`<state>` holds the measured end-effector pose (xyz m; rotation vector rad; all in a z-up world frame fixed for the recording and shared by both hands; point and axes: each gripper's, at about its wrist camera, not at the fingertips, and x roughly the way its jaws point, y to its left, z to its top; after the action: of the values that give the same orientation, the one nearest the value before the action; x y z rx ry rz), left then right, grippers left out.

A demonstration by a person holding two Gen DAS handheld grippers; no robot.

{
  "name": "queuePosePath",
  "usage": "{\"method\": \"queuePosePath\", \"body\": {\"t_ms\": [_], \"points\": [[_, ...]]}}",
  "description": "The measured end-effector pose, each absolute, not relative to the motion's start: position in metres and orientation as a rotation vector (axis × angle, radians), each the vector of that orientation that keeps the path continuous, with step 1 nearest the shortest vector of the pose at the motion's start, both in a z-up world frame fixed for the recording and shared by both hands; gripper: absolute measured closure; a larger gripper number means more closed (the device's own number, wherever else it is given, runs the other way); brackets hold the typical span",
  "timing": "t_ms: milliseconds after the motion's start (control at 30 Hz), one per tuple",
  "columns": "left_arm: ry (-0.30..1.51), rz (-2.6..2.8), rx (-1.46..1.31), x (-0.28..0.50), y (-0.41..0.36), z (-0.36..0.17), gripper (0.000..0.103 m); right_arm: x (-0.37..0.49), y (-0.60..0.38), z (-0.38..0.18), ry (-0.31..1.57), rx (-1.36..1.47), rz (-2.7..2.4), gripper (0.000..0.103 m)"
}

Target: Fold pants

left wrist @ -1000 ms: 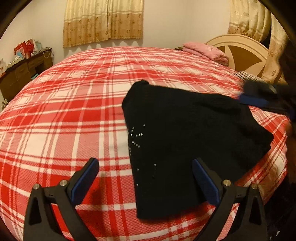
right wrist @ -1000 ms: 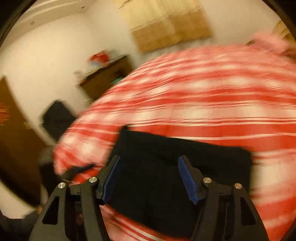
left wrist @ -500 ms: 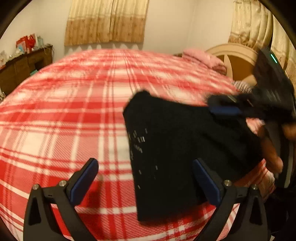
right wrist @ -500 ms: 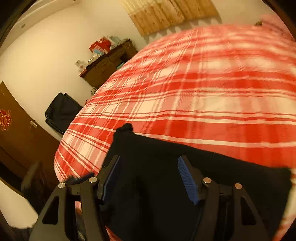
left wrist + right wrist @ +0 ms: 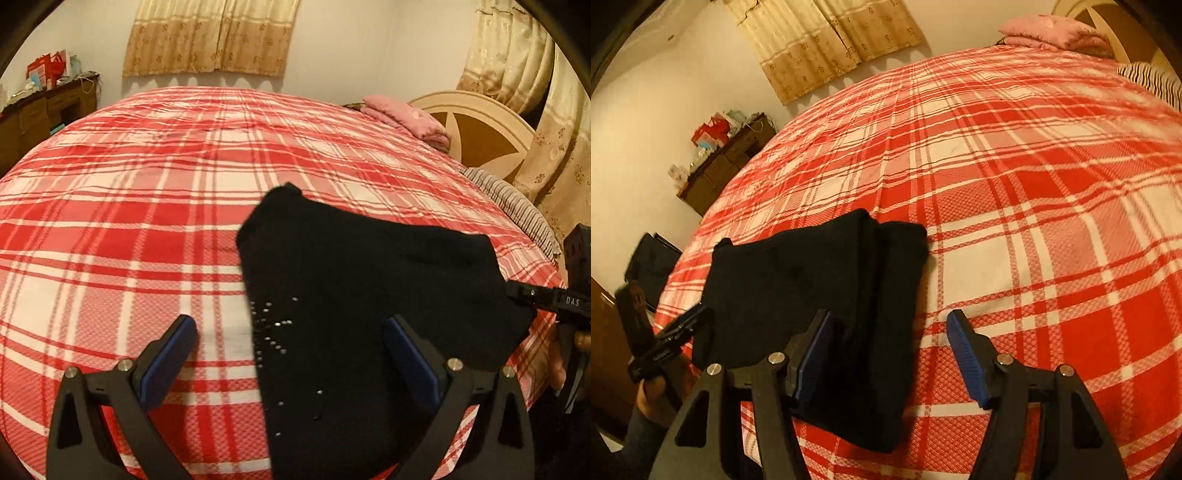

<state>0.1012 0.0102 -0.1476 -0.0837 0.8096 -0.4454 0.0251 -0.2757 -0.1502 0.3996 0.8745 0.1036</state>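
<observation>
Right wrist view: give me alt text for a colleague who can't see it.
Folded black pants lie on a red plaid bedspread. The right gripper hangs open above their right edge, holding nothing. The left gripper shows at far left.

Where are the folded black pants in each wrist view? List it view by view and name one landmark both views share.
Left wrist view: the black pants lie right of centre on the plaid bedspread, their near part between the left gripper's open fingers.
Right wrist view: the pants lie lower left, near the bed's edge, by the right gripper's left finger.
Shared landmark: the pink folded cloth by the headboard.
</observation>
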Motion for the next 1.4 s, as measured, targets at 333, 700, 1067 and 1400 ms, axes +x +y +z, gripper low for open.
{"method": "queuePosePath", "body": {"t_ms": [333,700,1067,1400], "points": [[0.836,-0.5,-0.049,0.105,-0.002,-0.15,0.0,0.041,-0.277,-0.166,0.837,0.49,0.172,0.038],[0.836,-0.518,0.016,0.106,-0.022,-0.151,0.0,0.044,-0.27,-0.17,0.846,0.485,0.207,0.05],[0.845,-0.548,0.011,0.102,-0.022,-0.149,0.013,0.045,-0.277,-0.176,0.843,0.555,0.238,0.064],[0.814,-0.614,-0.061,0.096,-0.009,-0.141,0.062,0.036,-0.254,-0.144,0.771,0.476,0.264,0.074]]}}
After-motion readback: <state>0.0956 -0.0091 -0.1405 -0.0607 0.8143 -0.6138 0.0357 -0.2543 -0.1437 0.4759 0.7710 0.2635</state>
